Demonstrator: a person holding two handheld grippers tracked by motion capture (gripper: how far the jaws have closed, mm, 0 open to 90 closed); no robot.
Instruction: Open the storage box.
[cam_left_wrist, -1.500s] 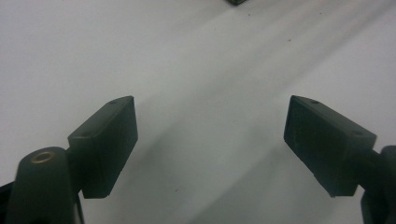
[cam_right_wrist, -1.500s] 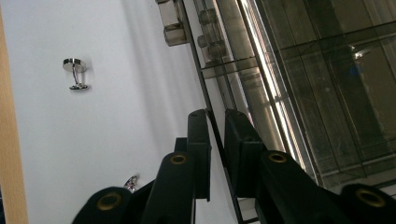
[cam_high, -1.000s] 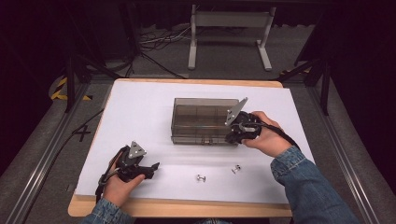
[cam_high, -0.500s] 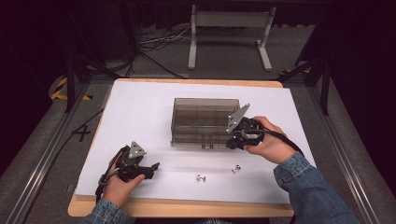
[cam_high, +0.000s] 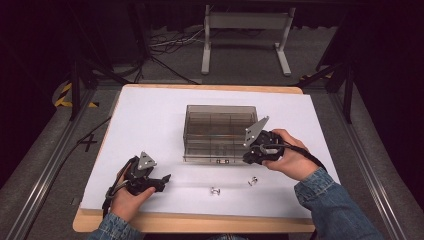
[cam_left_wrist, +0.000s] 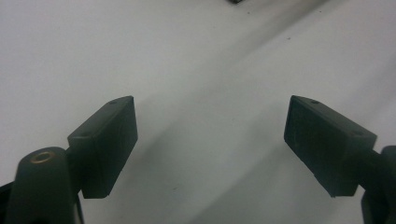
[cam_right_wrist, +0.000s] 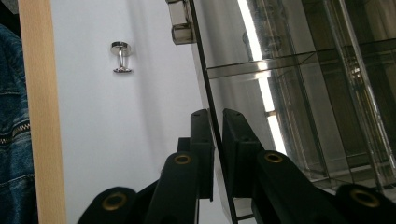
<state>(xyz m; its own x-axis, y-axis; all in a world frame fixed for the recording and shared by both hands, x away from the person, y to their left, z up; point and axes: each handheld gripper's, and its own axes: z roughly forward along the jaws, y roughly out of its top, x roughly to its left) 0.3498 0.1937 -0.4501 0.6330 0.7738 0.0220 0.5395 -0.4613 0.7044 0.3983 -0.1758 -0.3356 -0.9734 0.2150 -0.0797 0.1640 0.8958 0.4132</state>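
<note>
A smoky clear compartment box (cam_high: 220, 127) stands mid-table with small latches on its near side. At the box's near right corner my right gripper (cam_high: 251, 156) lies held level. In the right gripper view its jaws (cam_right_wrist: 217, 114) are shut on the thin edge of the box's front panel (cam_right_wrist: 210, 93); I cannot tell whether that panel is the lid's lip or the wall. A latch (cam_right_wrist: 180, 28) shows farther along that edge. My left gripper (cam_high: 162, 181) rests on the white table near the front left, open, with nothing between its pads (cam_left_wrist: 210, 121).
Two small shiny metal pieces lie on the white surface in front of the box, one (cam_high: 216, 190) near the middle and one (cam_high: 253, 181) under my right hand; the first also shows as a stud (cam_right_wrist: 121, 57). The table's wooden front edge (cam_high: 200, 222) runs close behind them.
My right gripper has shifted slightly toward the near side at the box's corner and tilted a little. The left gripper has stayed where it was.
</note>
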